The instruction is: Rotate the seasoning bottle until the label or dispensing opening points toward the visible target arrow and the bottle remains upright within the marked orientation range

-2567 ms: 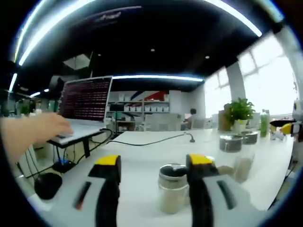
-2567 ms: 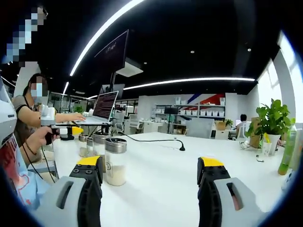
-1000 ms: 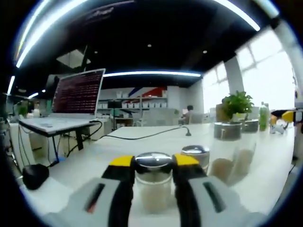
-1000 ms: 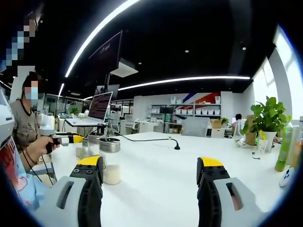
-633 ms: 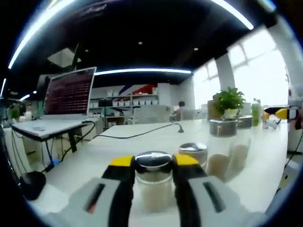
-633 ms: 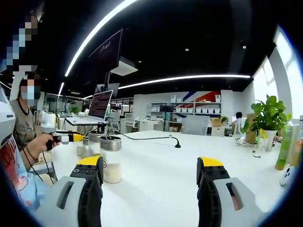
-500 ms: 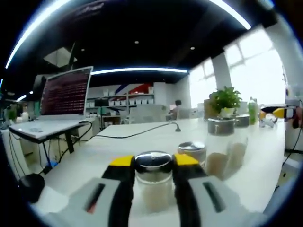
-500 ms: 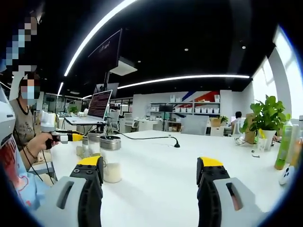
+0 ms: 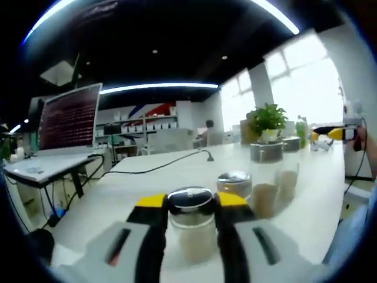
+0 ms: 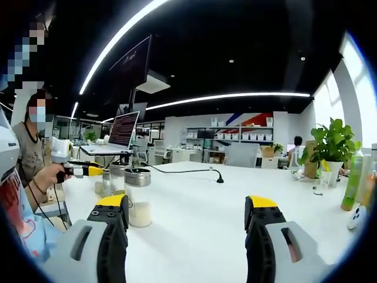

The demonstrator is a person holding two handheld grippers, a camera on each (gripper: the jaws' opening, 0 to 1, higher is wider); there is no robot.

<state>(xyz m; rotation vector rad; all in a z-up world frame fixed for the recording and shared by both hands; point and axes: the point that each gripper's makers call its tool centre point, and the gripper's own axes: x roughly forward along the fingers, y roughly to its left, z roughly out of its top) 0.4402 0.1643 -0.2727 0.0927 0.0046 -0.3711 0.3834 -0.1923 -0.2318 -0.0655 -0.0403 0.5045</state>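
While our left gripper [image 9: 189,203] is clamped on the clear glass seasoning bottle with a shiny metal lid [image 9: 190,227], that bottle stands upright on the white worktop [image 9: 165,177]. Just right of the bottle stand three similar metal-lidded jars [image 9: 266,177], with bare worktop behind them. Our right gripper [image 10: 187,210] hangs wide open, holding nothing, with open worktop ahead.

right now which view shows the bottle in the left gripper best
The left gripper view: the seasoning bottle stands upright and close between the left gripper fingers. The right gripper view shows it small and far off, among other bottles at that gripper's tip.
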